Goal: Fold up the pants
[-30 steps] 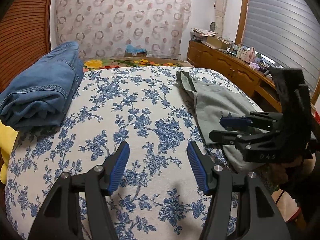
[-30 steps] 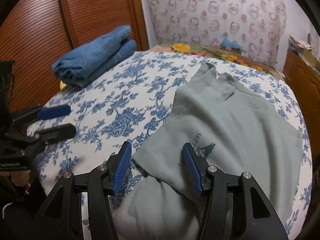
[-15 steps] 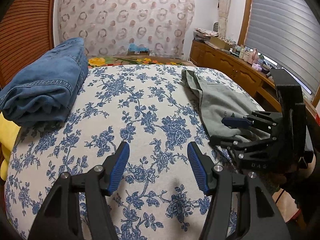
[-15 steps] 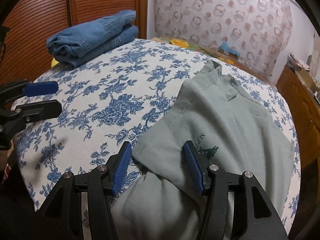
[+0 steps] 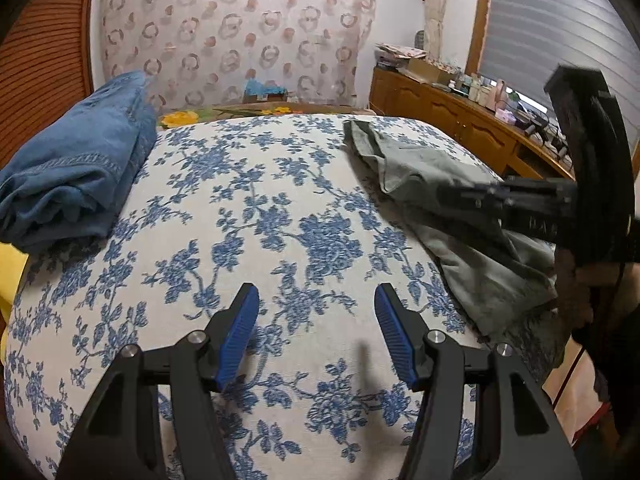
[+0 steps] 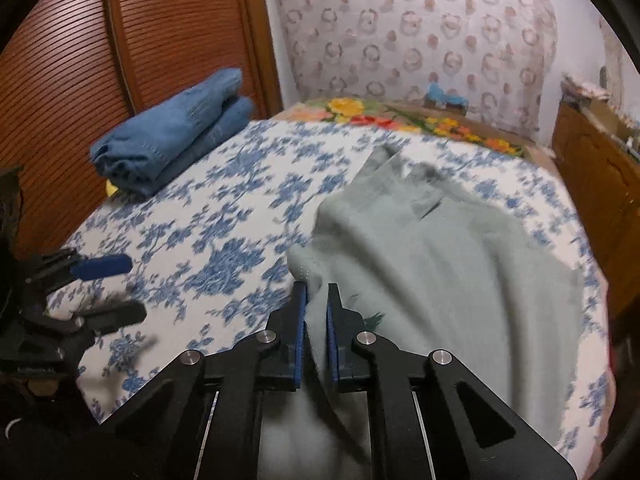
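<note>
Grey-green pants (image 6: 460, 264), blue denim jeans (image 5: 76, 168), blue-flowered white bedspread (image 5: 248, 216).

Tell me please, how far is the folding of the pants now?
Done: the blue jeans lie folded at the far left of the bed. In hand: the right gripper has just closed on an edge of the grey-green pants. The left gripper is open, holding nothing. Left: the grey-green pants are not yet folded.
</note>
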The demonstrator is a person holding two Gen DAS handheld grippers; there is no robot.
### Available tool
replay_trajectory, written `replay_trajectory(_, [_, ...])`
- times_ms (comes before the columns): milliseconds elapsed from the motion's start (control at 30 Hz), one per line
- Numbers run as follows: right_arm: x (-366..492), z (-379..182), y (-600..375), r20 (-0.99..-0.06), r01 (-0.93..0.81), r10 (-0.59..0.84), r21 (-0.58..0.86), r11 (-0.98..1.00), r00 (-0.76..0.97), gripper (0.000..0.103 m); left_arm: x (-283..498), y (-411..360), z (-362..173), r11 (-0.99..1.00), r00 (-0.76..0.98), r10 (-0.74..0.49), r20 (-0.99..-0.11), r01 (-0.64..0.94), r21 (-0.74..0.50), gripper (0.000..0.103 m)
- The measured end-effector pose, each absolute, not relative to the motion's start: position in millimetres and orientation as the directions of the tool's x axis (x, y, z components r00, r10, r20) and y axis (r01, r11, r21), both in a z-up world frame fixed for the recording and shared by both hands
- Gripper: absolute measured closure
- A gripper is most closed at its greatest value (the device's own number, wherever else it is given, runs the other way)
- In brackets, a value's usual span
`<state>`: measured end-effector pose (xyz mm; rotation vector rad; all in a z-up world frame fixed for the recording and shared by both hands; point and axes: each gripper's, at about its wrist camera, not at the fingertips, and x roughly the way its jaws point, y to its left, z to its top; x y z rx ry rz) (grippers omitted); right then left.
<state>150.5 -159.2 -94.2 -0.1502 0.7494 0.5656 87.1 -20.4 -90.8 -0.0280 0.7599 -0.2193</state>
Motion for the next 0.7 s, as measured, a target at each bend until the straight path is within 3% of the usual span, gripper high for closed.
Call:
replay_trajectory(533, [205.2,-85.7,-232.6,-0.720,-0.386,0.313,0.068,0.920,0.619,0.097,122.5,-88.6,-85.0,0.934,0.642,-0.302,-0.705,0.347,-0.085,0.043])
replay_trajectory(700, [213.6,-86.1,-251.4,-0.726,-0.343,0.293,0.084,0.936,0.622,0.097,133.3,-101.4,-93.1,0.939,0.644,-0.262,-0.719,0.343,-0.035,0.043])
